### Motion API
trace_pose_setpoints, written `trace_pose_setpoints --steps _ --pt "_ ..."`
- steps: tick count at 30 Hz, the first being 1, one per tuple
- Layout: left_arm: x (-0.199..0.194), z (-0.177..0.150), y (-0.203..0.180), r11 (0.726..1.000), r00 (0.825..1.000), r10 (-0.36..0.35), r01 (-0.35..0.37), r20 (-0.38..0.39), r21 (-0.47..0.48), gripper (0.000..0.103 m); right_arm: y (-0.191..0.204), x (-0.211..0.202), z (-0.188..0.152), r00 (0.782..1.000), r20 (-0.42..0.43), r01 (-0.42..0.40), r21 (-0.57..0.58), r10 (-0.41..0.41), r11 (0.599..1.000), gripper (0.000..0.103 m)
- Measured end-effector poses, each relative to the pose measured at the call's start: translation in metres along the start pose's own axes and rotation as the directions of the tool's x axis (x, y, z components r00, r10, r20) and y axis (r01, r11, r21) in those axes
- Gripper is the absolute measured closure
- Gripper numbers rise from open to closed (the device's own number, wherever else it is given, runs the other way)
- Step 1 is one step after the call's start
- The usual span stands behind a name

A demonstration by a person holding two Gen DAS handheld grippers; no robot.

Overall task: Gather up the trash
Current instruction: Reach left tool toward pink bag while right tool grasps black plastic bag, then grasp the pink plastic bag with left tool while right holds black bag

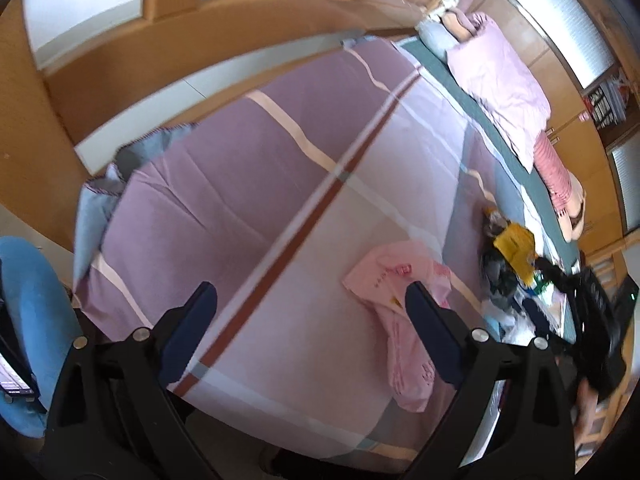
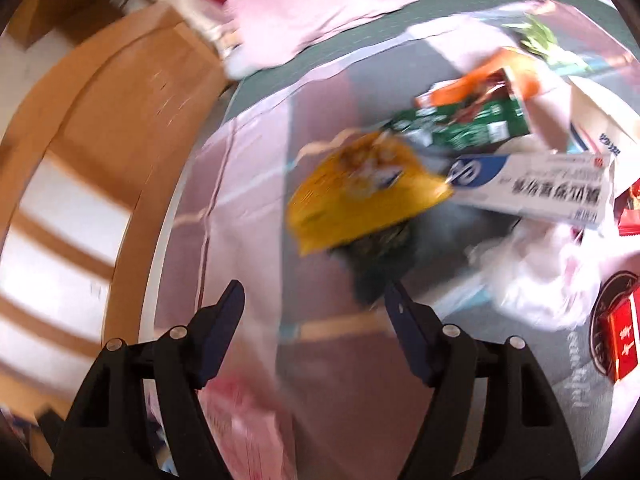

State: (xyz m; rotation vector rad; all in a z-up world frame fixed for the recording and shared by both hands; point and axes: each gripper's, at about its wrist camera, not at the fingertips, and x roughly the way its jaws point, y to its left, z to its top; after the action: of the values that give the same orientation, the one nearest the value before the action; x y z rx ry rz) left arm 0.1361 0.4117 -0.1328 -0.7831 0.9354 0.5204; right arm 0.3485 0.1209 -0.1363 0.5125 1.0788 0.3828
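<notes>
Trash pile: a heap of wrappers and boxes sat on the bed, past my right gripper's fingers. In the left wrist view it lay over on the right side of the bed, well apart from my left gripper.
Yellow snack bag (image 2: 360, 196): this was the nearest piece, lying just ahead of my right fingers on top of something dark that I couldn't make out because of the blur.
White and blue box (image 2: 532, 188): long carton touching the yellow bag's right edge.
Green packet (image 2: 472, 128): sat just behind the yellow bag, with an orange wrapper (image 2: 480, 80) behind that.
White plastic bag (image 2: 536, 280): crumpled, to the right of my right fingers, below the long carton.
Red box (image 2: 622, 344): at the far right edge, beside the white bag.
Pink plastic bag (image 1: 400, 312): lay flat on the bed near its edge, partly behind my left gripper's right finger. Couldn't tell if the finger touched it.
Right gripper (image 2: 316, 320): jaws stood wide, nothing between them, just bedsheet underneath.
Left gripper (image 1: 312, 316): also spread wide and holding nothing.
Bed (image 1: 260, 168): purple and pink striped sheet, with a pink pillow (image 1: 500, 84) along the far side.
Extras: blue chair (image 1: 32, 300) by the bed's left corner.
</notes>
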Motion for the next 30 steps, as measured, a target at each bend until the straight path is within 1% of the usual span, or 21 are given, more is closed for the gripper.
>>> trace_pose_setpoints --steps 2,3,4,6,7,8,9,10,11,13,14,15,16,17,19,21,24,25,26,27,30 --pt "0.003 -0.003 -0.005 1.0 1.0 -0.011 0.012 -0.016 0.028 0.008 -0.012 -0.002 0.003 1.0 0.013 0.026 0.051 -0.027 0.998 0.031" --pt "0.004 -0.004 -0.009 0.999 1.0 -0.018 0.019 -0.022 0.043 0.008 -0.016 -0.003 0.004 0.998 0.026 0.061 0.066 -0.063 0.996 0.031" --pt "0.005 -0.005 -0.012 0.998 0.999 -0.025 0.026 -0.026 0.052 0.008 -0.016 -0.003 0.004 0.996 0.031 0.087 0.054 -0.088 0.995 0.031" --pt "0.007 -0.009 -0.019 0.996 0.998 -0.048 0.05 -0.037 0.076 0.007 -0.005 0.001 0.003 0.985 0.043 0.169 -0.042 -0.167 0.985 0.031" --pt "0.008 -0.011 -0.023 0.994 0.997 -0.058 0.061 -0.044 0.088 0.007 0.003 0.005 0.002 0.975 0.05 0.22 -0.124 -0.216 0.968 0.031" --pt "0.01 -0.013 -0.026 0.993 0.997 -0.064 0.069 -0.05 0.097 0.007 0.01 0.011 0.0 0.965 0.058 0.264 -0.201 -0.257 0.944 0.031" --pt "0.012 -0.015 -0.03 0.991 0.996 -0.071 0.077 -0.059 0.109 0.007 0.02 0.021 -0.004 0.949 0.072 0.315 -0.297 -0.307 0.902 0.031" --pt "0.014 -0.017 -0.034 0.989 0.995 -0.073 0.08 -0.068 0.121 0.007 0.029 0.034 -0.01 0.931 0.091 0.36 -0.393 -0.354 0.846 0.032" --pt "0.015 -0.02 -0.035 0.988 0.995 -0.072 0.081 -0.073 0.129 0.007 0.035 0.047 -0.015 0.916 0.106 0.388 -0.473 -0.386 0.791 0.032" --pt "0.018 -0.023 -0.039 0.986 0.994 -0.07 0.081 -0.082 0.143 0.007 0.034 0.068 -0.019 0.899 0.11 0.411 -0.551 -0.424 0.727 0.032" --pt "0.018 -0.023 -0.04 0.986 0.994 -0.069 0.081 -0.085 0.148 0.007 0.031 0.076 -0.02 0.893 0.099 0.415 -0.565 -0.44 0.714 0.038" --pt "0.019 -0.023 -0.04 0.986 0.994 -0.069 0.081 -0.085 0.148 0.007 0.028 0.081 -0.019 0.895 0.073 0.4 -0.566 -0.44 0.721 0.047" --pt "0.019 -0.023 -0.04 0.986 0.994 -0.068 0.08 -0.082 0.147 0.007 0.026 0.082 -0.018 0.896 0.063 0.395 -0.561 -0.439 0.727 0.053" --pt "0.018 -0.021 -0.04 0.987 0.995 -0.067 0.077 -0.078 0.143 0.007 0.024 0.078 -0.018 0.901 0.065 0.39 -0.555 -0.429 0.735 0.055" --pt "0.018 -0.019 -0.038 0.989 0.995 -0.064 0.073 -0.07 0.128 0.007 0.025 0.069 -0.016 0.921 0.042 0.347 -0.539 -0.387 0.767 0.057" --pt "0.017 -0.019 -0.035 0.991 0.996 -0.062 0.069 -0.067 0.115 0.007 0.027 0.056 -0.018 0.936 0.015 0.31 -0.512 -0.353 0.801 0.057" --pt "0.017 -0.017 -0.032 0.992 0.997 -0.057 0.063 -0.06 0.106 0.007 0.024 0.03 -0.027 0.963 -0.076 0.203 -0.425 -0.259 0.882 0.057" --pt "0.017 -0.017 -0.031 0.993 0.997 -0.057 0.062 -0.057 0.103 0.007 0.025 0.024 -0.031 0.968 -0.097 0.172 -0.404 -0.229 0.898 0.057" --pt "0.016 -0.017 -0.03 0.993 0.997 -0.057 0.062 -0.053 0.098 0.007 0.026 0.017 -0.037 0.973 -0.116 0.14 -0.392 -0.2 0.909 0.057" --pt "0.016 -0.016 -0.029 0.993 0.997 -0.058 0.062 -0.051 0.096 0.007 0.029 0.015 -0.041 0.975 -0.128 0.12 -0.394 -0.184 0.911 0.057" --pt "0.019 -0.015 -0.029 0.993 0.997 -0.06 0.065 -0.052 0.095 0.007 0.039 0.01 -0.057 0.973 -0.141 0.106 -0.42 -0.18 0.901 0.057"
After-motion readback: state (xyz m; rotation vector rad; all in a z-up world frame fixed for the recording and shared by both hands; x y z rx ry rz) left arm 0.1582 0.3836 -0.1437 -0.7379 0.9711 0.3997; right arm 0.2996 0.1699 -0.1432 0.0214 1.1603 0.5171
